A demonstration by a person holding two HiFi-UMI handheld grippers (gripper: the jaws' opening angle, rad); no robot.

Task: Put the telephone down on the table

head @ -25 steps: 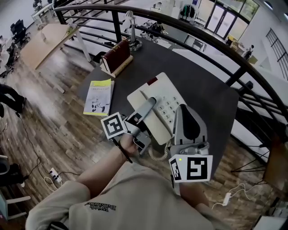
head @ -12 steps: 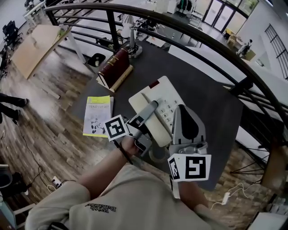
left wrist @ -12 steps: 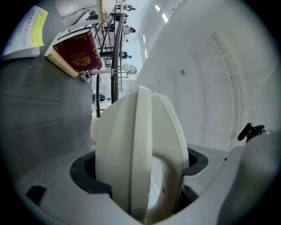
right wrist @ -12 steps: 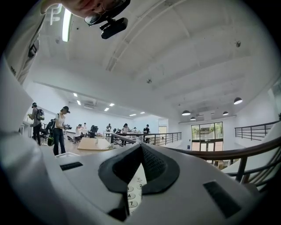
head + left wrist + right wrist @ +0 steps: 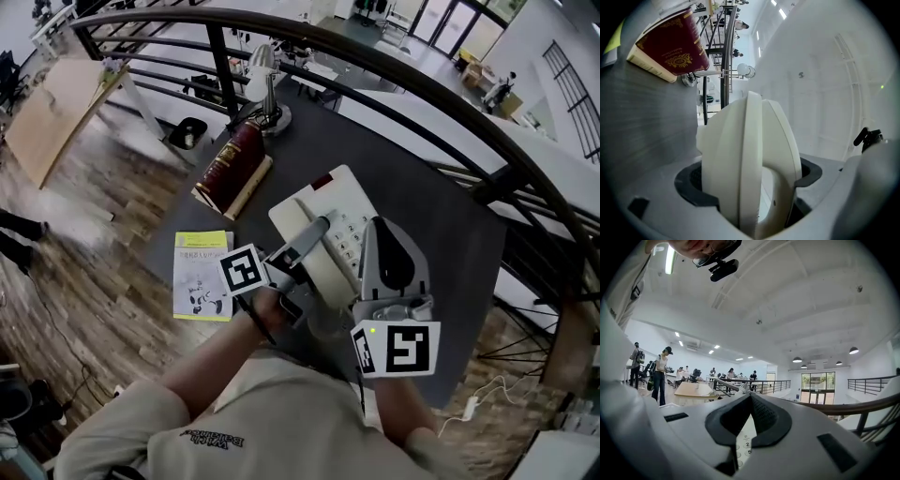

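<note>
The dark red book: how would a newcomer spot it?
Find the dark table beside the curved railing. At its far left edge, by the desk lamp, sits the book. It is thick and maroon, unlike the thin yellow booklet nearby.

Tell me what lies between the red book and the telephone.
Nothing: the head view shows only bare dark table between the red book and the telephone.

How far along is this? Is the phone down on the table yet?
Not finished, as far as I see. The telephone is over the dark table, but whether it rests there is unclear. The left gripper clamps the handset; the right gripper is shut above the keypad. Left: set down, release.
</note>
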